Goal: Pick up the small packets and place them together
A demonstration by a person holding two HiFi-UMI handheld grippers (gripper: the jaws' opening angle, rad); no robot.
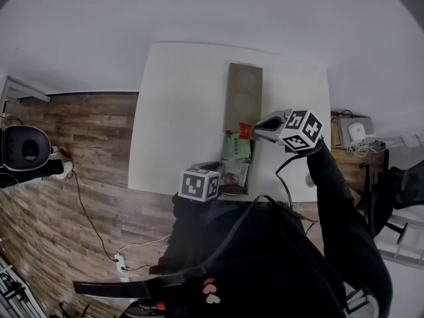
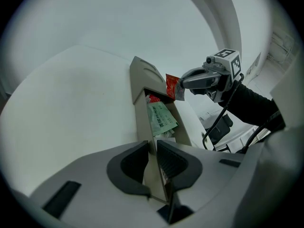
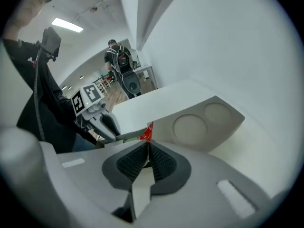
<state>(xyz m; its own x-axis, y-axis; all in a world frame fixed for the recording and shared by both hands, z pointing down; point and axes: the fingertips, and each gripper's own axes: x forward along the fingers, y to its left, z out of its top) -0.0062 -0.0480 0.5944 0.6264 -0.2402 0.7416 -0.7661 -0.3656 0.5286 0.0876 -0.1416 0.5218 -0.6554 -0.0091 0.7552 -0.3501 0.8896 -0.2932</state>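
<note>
Right gripper (image 3: 147, 146): jaws closed on a red packet (image 3: 147, 134), pinched by 1 edge, the red end standing out past the fingertips. In the head view this packet hangs over the middle of the tray (image 1: 242, 113), near its right wall and just beyond the green packet (image 1: 236, 148); whether it touches the tray cannot be told.

Left gripper (image 2: 151, 148): jaws closed on the thin wall at the near end of the tray, 1 pad on each face of the wall.

Tray: long, narrow, beige, set lengthwise on the white table (image 1: 179, 111), running away from the person. The far part is a flat top with 2 shallow round recesses (image 1: 244, 80), one behind the other. The near part is an open trough that holds the packets. The green packet lies about midway along the trough, tilted against the right wall in the left gripper view. A second red packet (image 2: 153, 99) lies just beyond it, partly under the far top. A pale packet with red print (image 1: 234, 175) lies at the near end, next to the left gripper's jaws, touching the green one.

Wood floor (image 1: 79, 144) to the left of the table.
</note>
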